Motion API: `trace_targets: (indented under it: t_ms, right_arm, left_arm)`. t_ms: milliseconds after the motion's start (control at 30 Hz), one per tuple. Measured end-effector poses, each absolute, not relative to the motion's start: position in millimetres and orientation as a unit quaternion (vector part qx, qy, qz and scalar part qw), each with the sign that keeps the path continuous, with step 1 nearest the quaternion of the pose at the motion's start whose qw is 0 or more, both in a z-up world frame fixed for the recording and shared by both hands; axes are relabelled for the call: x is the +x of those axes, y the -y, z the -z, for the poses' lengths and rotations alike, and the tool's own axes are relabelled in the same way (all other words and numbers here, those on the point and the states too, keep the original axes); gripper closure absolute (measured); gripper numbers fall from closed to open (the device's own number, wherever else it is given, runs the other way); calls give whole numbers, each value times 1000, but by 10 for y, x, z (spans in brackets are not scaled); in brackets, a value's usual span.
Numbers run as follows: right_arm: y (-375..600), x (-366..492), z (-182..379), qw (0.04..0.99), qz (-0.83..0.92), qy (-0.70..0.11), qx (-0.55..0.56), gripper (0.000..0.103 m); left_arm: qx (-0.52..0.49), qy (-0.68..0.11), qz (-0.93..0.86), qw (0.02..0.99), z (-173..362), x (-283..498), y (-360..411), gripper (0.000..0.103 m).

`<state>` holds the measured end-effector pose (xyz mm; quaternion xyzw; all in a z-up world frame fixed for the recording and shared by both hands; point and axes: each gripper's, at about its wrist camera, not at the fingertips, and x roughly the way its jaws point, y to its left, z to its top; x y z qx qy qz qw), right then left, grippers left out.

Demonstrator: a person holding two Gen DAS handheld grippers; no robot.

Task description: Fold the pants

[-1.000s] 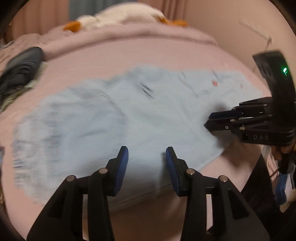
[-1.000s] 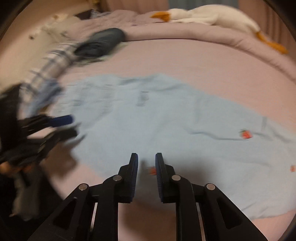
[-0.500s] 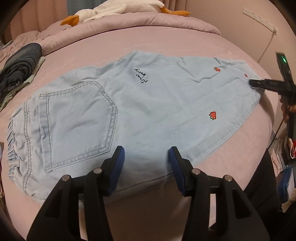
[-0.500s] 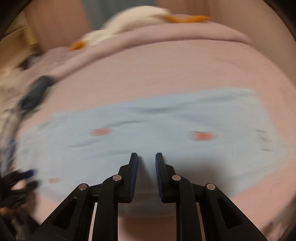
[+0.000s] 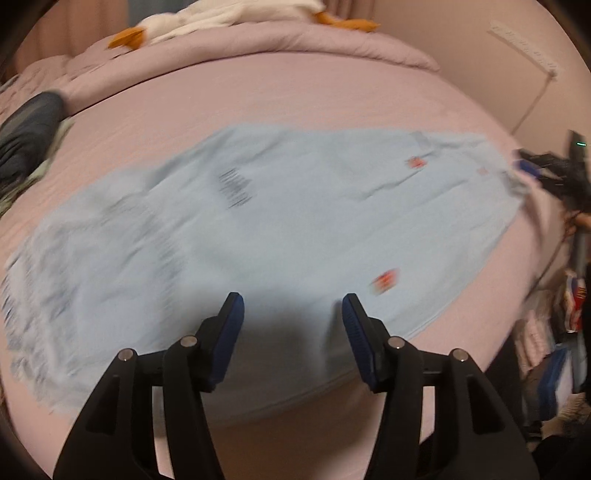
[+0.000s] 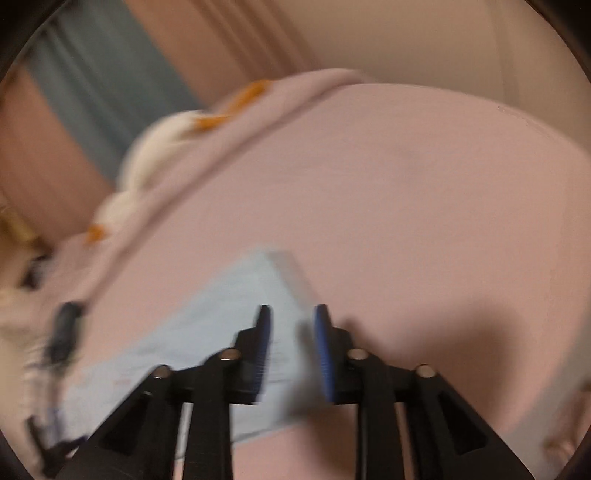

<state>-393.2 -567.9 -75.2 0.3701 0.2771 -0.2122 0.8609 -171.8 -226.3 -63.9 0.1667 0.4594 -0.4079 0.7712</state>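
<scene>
Two claws spread, holding nothing: left gripper (image 5: 291,325), right gripper (image 6: 291,332) | pants (image 5: 295,229) flat mid-frame: soft, limp denim, light | grip hem corner, lower centre.

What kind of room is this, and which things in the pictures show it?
Most likely a bedroom. The light blue pants lie spread on a wide bed with a pink sheet. A rolled pink duvet lies along its far side with a white plush goose behind it, and curtains hang behind.
</scene>
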Motion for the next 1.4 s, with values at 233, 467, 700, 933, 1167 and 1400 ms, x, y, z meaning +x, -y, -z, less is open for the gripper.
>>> trace_targets:
  t_ms: [233,467,700,933,1167,1400]
  right_arm:
    - [5812,-2943,1091,841,178,-362,361,65]
    - [6264,-3095,949,805,307,-313,400,79]
    - [5888,-3984,818,811,250,-224,480,56]
    - [5678,-4229,1138,781,202,-236,541,49]
    - [5780,-3790,1224,786,212,-225,536,49]
    - [5758,-3879,1129,790,243,-207,523,90]
  left_arm:
    - [210,-458,464,728,792,-2003,2983,47]
    - [200,-458,474,725,843,-1985,2927,43]
    - [157,-465,487,722,732,-1971,3028,38]
    - [65,-486,511,706,649,-1888,3294,38]
    - [-27,-529,489,693,825,-1752,3235,38]
    - [-49,-529,489,691,845,-1773,3198,39]
